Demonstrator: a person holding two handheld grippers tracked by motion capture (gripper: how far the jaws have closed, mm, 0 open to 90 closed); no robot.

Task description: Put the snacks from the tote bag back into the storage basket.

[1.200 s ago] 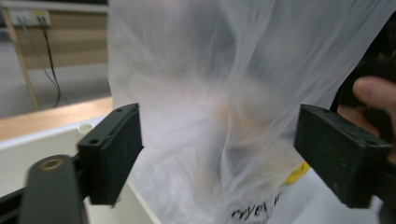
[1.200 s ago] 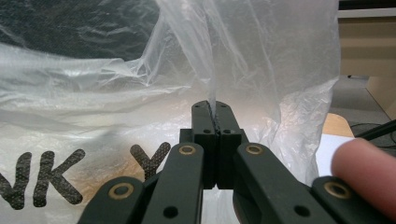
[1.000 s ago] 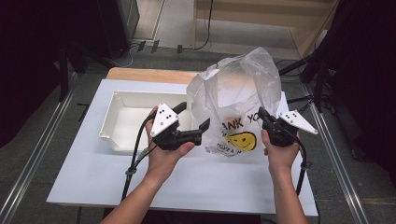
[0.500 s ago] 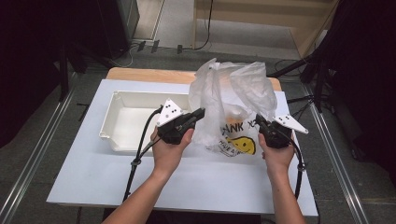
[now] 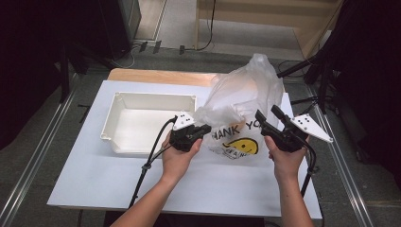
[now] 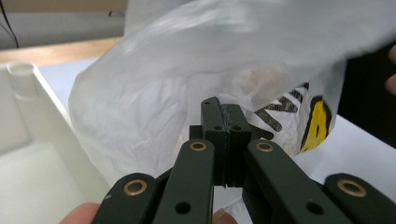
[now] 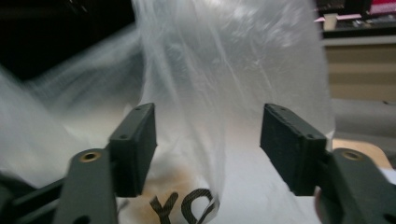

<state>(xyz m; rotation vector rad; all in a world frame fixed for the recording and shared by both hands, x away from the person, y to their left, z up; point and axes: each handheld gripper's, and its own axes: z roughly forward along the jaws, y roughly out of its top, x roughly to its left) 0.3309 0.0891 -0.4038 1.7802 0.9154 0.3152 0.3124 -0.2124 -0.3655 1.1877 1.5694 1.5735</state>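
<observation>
A thin white plastic bag (image 5: 246, 94) with a yellow smiley and black lettering stands crumpled on the white table, right of centre. My left gripper (image 5: 206, 128) is at its left edge, jaws together on a fold of the film; in the left gripper view the pads (image 6: 219, 126) meet with the bag (image 6: 154, 93) right behind them. My right gripper (image 5: 266, 112) is at the bag's right side. Its jaws have just been opening and stand wide apart (image 7: 208, 140), with loose film (image 7: 224, 70) hanging between the pads, untouched.
A white rectangular tray (image 5: 124, 101) lies left of the bag, its wall (image 6: 51, 126) close beside my left gripper. The white table top (image 5: 94, 179) extends toward the near edge. A wooden board (image 5: 156, 75) lies behind the tray. Black cables trail from both grippers.
The puffed bag has collapsed and leans right. The left gripper's jaws have closed at the bag's left edge and sunk lower. The right gripper's jaws, shut on the bag before, have opened.
</observation>
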